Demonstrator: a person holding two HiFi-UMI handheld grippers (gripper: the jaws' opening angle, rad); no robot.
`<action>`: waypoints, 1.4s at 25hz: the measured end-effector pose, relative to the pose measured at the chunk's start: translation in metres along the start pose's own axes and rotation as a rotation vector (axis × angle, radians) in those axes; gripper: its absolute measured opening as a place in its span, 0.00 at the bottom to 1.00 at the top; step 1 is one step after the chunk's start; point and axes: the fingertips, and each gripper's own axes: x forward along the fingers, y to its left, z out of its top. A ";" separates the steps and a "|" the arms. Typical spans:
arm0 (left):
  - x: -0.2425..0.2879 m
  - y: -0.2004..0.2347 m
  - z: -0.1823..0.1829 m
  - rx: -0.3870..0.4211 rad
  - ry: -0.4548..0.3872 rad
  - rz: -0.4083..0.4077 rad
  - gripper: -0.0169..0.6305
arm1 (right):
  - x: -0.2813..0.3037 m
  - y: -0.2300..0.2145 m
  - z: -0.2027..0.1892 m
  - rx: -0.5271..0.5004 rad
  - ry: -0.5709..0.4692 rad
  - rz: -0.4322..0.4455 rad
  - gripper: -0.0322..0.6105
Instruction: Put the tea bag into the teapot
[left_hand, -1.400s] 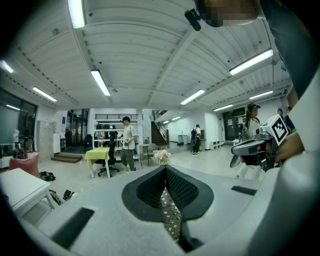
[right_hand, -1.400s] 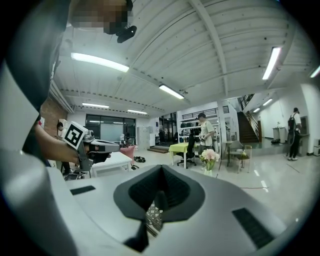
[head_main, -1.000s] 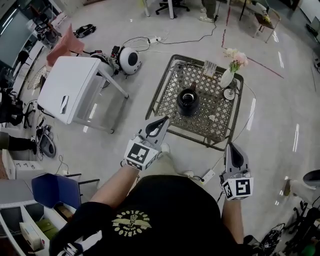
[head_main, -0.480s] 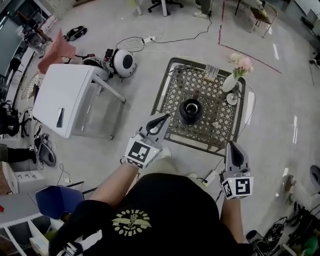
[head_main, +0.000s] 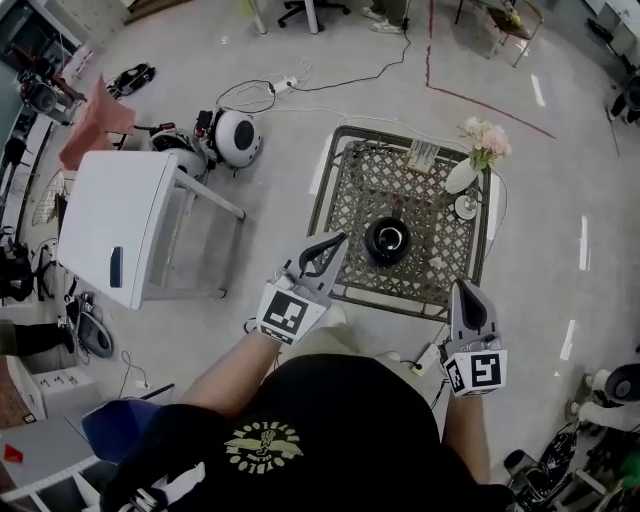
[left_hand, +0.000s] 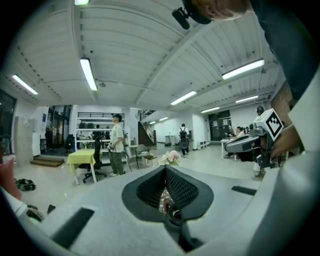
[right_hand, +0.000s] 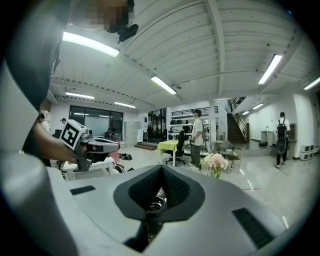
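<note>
Nearest of all, on the person's side of the teapot (head_main: 387, 241), the two tools are held out level over the floor, each with its marker cube toward the body. The left tool (head_main: 336, 240) sits left of the teapot and a little nearer, its tip reaching over the near edge of the table (head_main: 365, 190). Its jaws are closed tip to tip with nothing between them. In the left gripper view, only the teapot's rim shows through the hollow below the tips. The right tool (head_main: 466, 288) hangs right of the teapot and nearer again, just off the table's near right corner. Its jaws are likewise pressed together and empty. The teapot itself, dark and round with its mouth open upward, stands near the middle of the lattice top, apart from both tools. Just right of it, toward the near edge, lies a small pale piece (head_main: 437, 263), too small to name with certainty. Beyond the teapot to the right is a small white dish (head_main: 466, 207), then a white vase (head_main: 461, 176) holding pink flowers (head_main: 486, 141). A printed packet (head_main: 422, 155) lies at the far edge behind the teapot. Well to the teapot's left, a white stand (head_main: 110, 235) is on the floor, and a round white device (head_main: 238, 137) lies beyond it.
</note>
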 end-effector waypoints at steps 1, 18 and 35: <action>0.002 0.005 -0.002 -0.013 -0.001 -0.006 0.02 | 0.004 0.001 0.003 -0.011 0.002 -0.003 0.06; 0.042 0.036 -0.017 -0.122 -0.020 -0.073 0.02 | 0.029 -0.022 0.028 -0.076 0.030 -0.095 0.06; 0.087 0.018 -0.056 -0.097 0.113 0.036 0.02 | 0.081 -0.106 -0.118 -0.065 0.285 0.025 0.06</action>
